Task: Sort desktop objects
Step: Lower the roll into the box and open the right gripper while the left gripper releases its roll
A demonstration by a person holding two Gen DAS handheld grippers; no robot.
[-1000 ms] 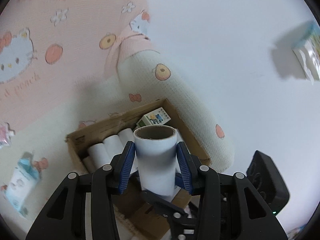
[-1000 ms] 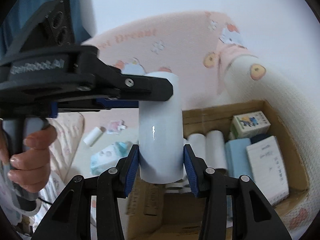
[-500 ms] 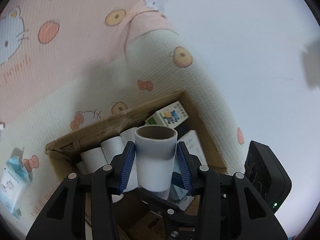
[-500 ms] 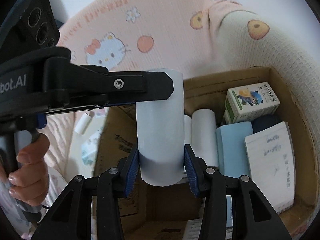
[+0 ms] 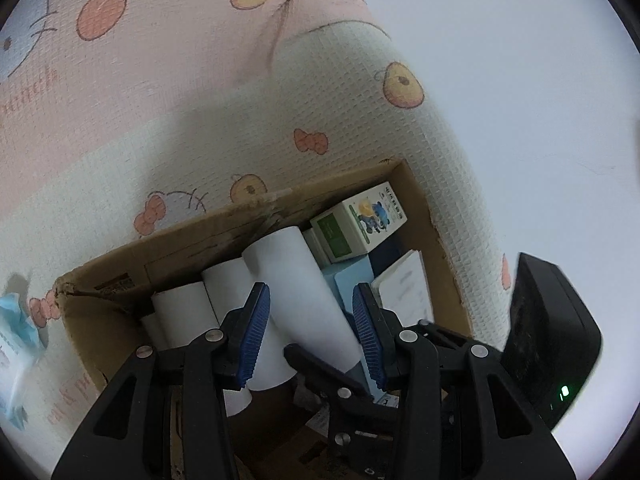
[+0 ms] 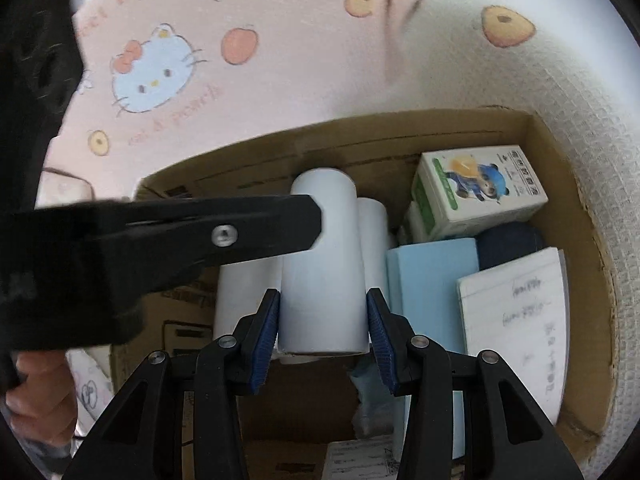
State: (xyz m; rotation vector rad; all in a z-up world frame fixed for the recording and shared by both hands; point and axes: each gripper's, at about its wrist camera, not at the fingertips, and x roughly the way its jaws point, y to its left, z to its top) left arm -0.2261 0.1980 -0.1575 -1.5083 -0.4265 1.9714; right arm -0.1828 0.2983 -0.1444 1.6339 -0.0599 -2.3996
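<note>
Both grippers have dropped the white roll (image 6: 322,264) down into the cardboard box (image 6: 560,184), left gripper (image 5: 312,334) and right gripper (image 6: 323,342) each clamping it, so lowering level beside the other rolls (image 5: 182,312) before letting go looks smartest.

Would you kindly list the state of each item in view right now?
White paper roll: gripped at its near end, lying lengthwise over the other rolls in the box.
Right gripper: shut on the white paper roll.
Left gripper: pads around the same roll; contact unclear.
Brown cardboard box: open, partly filled.
Green-and-white carton: inside the box, lying on its side.
White lined notepad: closed, leaning in the box.
</note>
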